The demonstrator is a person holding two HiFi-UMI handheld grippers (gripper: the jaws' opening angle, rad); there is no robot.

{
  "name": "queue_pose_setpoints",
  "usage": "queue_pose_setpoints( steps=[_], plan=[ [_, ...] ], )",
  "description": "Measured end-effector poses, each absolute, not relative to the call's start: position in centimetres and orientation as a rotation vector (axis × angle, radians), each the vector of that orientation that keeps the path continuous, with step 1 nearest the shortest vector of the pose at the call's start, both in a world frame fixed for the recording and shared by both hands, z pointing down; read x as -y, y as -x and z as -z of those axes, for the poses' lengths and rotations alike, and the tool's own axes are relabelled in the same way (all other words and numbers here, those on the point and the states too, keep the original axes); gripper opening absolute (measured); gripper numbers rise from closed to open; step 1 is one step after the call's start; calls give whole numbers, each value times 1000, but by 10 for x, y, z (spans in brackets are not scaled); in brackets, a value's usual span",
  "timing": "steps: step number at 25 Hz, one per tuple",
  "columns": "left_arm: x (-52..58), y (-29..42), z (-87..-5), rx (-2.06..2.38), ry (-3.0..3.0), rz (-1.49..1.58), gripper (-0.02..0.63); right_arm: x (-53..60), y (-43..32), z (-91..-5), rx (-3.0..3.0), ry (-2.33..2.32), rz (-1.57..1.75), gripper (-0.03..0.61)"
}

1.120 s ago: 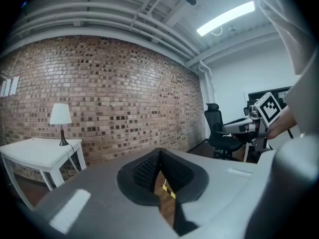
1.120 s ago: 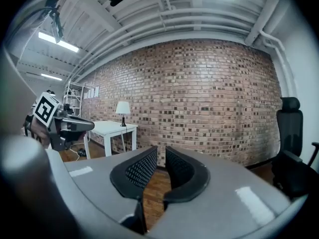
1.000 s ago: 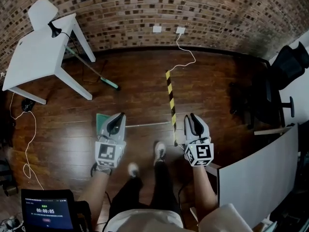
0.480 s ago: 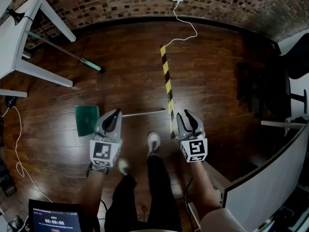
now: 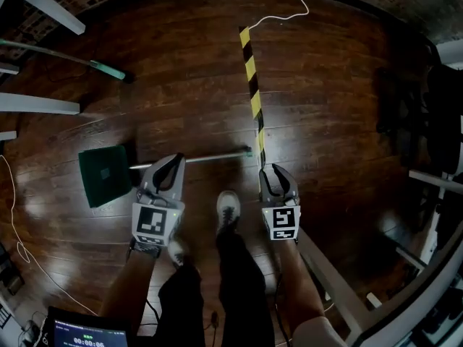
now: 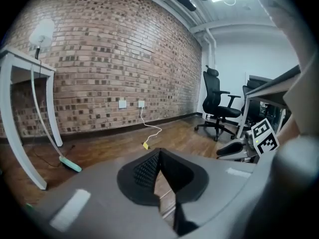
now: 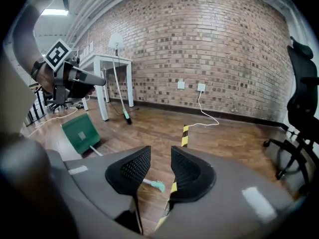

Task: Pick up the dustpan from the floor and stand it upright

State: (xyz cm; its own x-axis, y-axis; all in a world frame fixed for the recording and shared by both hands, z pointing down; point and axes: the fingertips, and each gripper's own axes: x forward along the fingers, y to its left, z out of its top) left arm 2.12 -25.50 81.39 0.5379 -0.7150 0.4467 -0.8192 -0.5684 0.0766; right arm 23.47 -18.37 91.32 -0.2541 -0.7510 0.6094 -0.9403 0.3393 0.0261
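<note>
The dustpan (image 5: 105, 174) lies flat on the wooden floor (image 5: 181, 85), not yet stood up. Its green pan is at our left, and its long pale handle (image 5: 206, 157) runs rightward to a teal tip near the black-and-yellow tape stripe (image 5: 253, 92).

In the head view our left tool (image 5: 176, 159) hangs over the handle close to the pan. From that angle it seems to be above the handle rather than on it, though we cannot be sure. In its own view the jaws are pressed together at the tips with nothing between them.

Our right tool (image 5: 277, 170) sits just beside the near end of the tape stripe. Its jaws are spread and have just been opening. Nothing is held in the gap. Through it we see only the handle's teal tip lying on the floor beyond.

One of our shoes (image 5: 228, 210) stands between the two tools.

Farther off, a stick with a teal end (image 5: 108, 71) rests by the legs of a white counter (image 5: 40, 6). A white cable (image 5: 282, 13) trails from the brick wall (image 6: 99, 59) toward the far end of the stripe. A black office chair (image 6: 217, 103) stands at the right.
</note>
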Motion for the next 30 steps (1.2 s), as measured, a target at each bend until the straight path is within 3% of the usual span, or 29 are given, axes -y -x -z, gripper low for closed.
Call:
queue_pose_setpoints(
  steps=[10, 19, 25, 30],
  plan=[
    [255, -37, -955, 1251, -2436, -562, 0, 188, -262, -1067, 1986, -1511, -562, 161],
    [241, -45, -1024, 1198, -2381, -571, 0, 180, -243, -1171, 1934, -1364, -538, 167],
    [240, -41, -1042, 1193, -2366, -574, 1, 203, -245, -1198, 1916, -1429, -501, 147],
    [236, -31, -1045, 1205, -2352, -587, 1, 210, -245, -1201, 1894, -1445, -492, 77]
  ],
)
